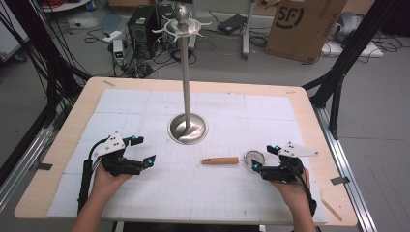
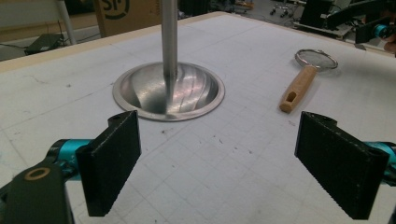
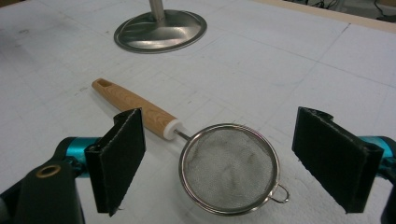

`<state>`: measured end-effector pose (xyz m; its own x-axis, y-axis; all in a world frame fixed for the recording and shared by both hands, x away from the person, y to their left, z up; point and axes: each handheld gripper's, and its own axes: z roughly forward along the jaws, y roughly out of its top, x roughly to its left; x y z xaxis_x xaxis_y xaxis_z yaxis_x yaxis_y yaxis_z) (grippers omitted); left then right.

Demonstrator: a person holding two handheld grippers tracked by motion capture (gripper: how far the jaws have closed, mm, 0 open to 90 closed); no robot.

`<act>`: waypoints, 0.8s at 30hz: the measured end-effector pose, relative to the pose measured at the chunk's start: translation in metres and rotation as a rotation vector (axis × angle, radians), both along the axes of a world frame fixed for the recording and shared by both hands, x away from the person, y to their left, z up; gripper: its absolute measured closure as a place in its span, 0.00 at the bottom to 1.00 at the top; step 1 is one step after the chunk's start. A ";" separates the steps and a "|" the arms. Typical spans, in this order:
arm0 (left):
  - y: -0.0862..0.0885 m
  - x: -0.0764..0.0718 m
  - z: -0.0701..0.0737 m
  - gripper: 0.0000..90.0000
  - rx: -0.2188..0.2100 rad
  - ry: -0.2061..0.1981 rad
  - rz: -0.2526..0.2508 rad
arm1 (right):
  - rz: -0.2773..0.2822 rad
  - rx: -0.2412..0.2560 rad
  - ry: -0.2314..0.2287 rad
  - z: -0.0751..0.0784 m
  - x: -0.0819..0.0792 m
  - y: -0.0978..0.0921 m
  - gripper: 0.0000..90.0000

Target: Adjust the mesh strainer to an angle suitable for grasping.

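Observation:
A small mesh strainer (image 1: 220, 160) with a wooden handle lies flat on the white mat, right of centre, its handle pointing left. My right gripper (image 1: 261, 157) is open and sits low over the mesh bowl. In the right gripper view the strainer (image 3: 229, 168) lies between the spread jaws of that gripper (image 3: 219, 120), untouched. My left gripper (image 1: 146, 150) is open and holds nothing, resting left of the metal stand (image 1: 187, 128). In the left gripper view its jaws (image 2: 219, 140) stand wide apart, with the stand's base (image 2: 168, 91) ahead and the strainer (image 2: 303, 79) farther right.
The stand's pole rises from the table's middle to a ring of hooks (image 1: 183, 24) at its top. The wooden table edge (image 1: 67, 125) frames the mat. Dark frame legs, cables and a cardboard box (image 1: 302, 24) are on the floor beyond.

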<state>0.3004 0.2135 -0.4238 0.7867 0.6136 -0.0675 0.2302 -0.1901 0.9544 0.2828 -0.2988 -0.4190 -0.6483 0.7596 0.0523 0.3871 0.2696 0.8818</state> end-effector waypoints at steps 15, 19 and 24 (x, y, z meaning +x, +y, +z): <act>-0.001 0.000 0.001 0.17 -0.015 0.005 -0.011 | 0.124 -0.150 0.026 0.007 0.018 0.045 0.21; -0.001 -0.001 0.001 0.17 -0.021 0.005 -0.013 | 0.164 -0.173 0.064 0.001 0.023 0.057 0.22; -0.001 -0.001 0.001 0.17 -0.025 0.010 -0.019 | 0.197 -0.219 0.108 -0.008 0.030 0.068 0.29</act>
